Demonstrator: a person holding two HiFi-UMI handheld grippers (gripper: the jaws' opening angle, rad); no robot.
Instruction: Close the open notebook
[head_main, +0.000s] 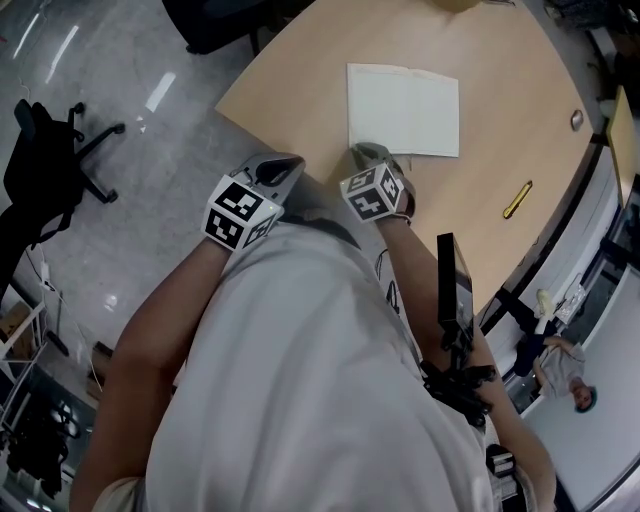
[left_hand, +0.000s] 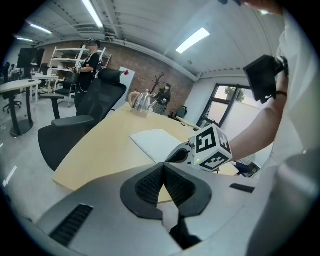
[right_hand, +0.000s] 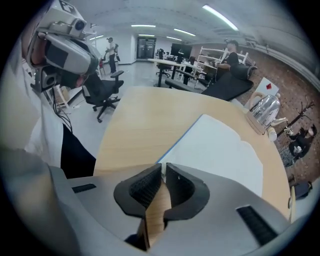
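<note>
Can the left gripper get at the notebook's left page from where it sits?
Probably yes. The left gripper, shut, sits at the table edge with only bare wood between it and the notebook. The right gripper seems to grip just its near corner.

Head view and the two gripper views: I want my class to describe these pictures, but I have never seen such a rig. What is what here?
There is no robot here. A person holds a two-jaw gripper in each hand, and the marker cubes are part of the grippers. The head view comes from a camera on the person's head, looking steeply down. Each gripper view looks along that gripper's own jaws. On the table lie an open notebook with blank pages and a yellow pen-like thing. The left gripper is shut and empty, near the table's edge. The right gripper has its jaws almost together and seems to pinch the notebook's near left corner.
</note>
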